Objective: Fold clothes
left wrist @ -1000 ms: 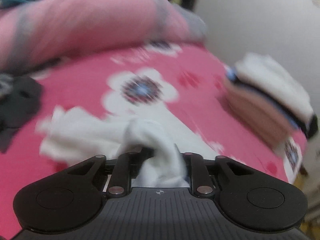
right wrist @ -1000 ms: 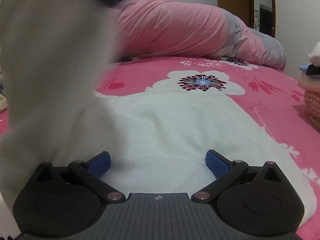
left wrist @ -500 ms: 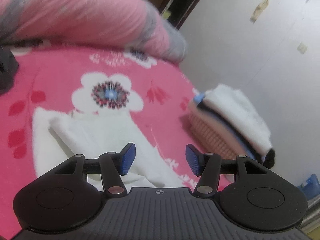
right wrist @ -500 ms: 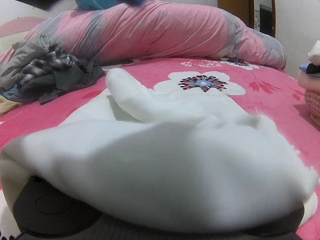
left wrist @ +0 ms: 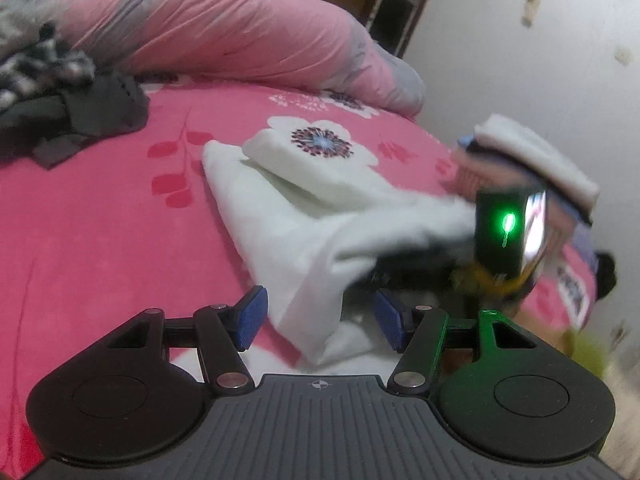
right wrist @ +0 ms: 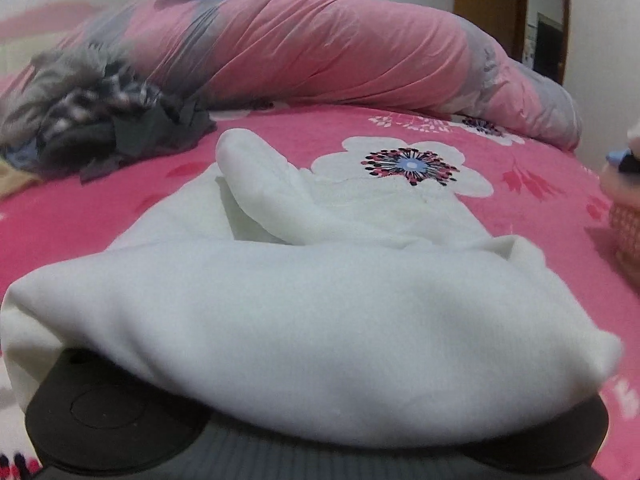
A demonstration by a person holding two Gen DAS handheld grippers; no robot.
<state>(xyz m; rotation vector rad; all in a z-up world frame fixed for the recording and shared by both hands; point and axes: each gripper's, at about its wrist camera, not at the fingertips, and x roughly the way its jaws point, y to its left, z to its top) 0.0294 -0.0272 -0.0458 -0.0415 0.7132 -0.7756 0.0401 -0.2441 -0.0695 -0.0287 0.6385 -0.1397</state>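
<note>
L gripper [left wrist: 320, 322]: blue ribbed pads apart, jaws opening, a fold of the soft white garment [left wrist: 288, 216] between them, unpinched. R gripper [right wrist: 320, 436]: buried under the garment, jaws can't tell. Garment lies on pink floral bedspread [left wrist: 100, 240]. Beyond: folded stack [left wrist: 536, 160] w/ ribbed peach knit, rumpled dark pile [right wrist: 100, 120], glossy pink-grey duvet roll [right wrist: 340, 52].

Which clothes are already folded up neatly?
The stack of folded clothes at the bed's right edge. The white garment lies half-folded, and the dark pile by the pink quilt is crumpled.
</note>
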